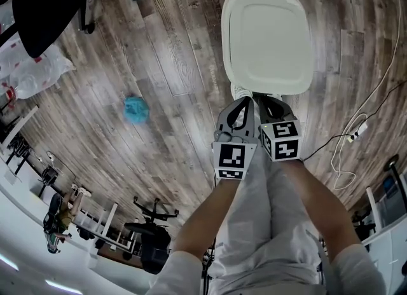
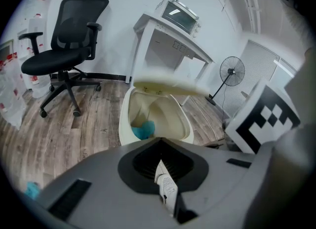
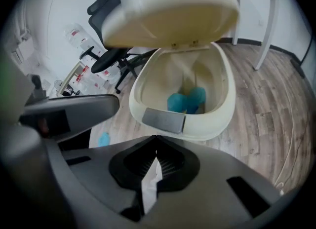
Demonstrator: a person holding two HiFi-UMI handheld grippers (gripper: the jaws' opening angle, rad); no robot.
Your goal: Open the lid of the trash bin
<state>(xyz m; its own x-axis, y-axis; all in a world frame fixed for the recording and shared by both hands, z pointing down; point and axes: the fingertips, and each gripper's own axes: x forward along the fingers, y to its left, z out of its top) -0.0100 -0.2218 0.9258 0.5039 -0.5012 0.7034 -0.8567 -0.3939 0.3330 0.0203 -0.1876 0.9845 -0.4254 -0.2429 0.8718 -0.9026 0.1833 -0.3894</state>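
A white trash bin (image 1: 267, 36) stands on the wood floor just ahead of me. In the right gripper view its lid (image 3: 170, 13) is raised over the open bin (image 3: 217, 119), which holds blue crumpled items (image 3: 186, 99). The left gripper view shows the lid (image 2: 168, 87) blurred above the bin (image 2: 126, 124). My left gripper (image 1: 241, 104) and right gripper (image 1: 272, 102) hang side by side over the bin's near edge. Each is shut with nothing held. A white shoe (image 1: 240, 90) shows by the bin's base.
A blue crumpled ball (image 1: 135, 109) lies on the floor left of the bin. A black office chair (image 2: 66, 45), a white table (image 2: 168, 40) with an oven and a fan (image 2: 231, 72) stand beyond. A white cable (image 1: 356, 128) runs at the right.
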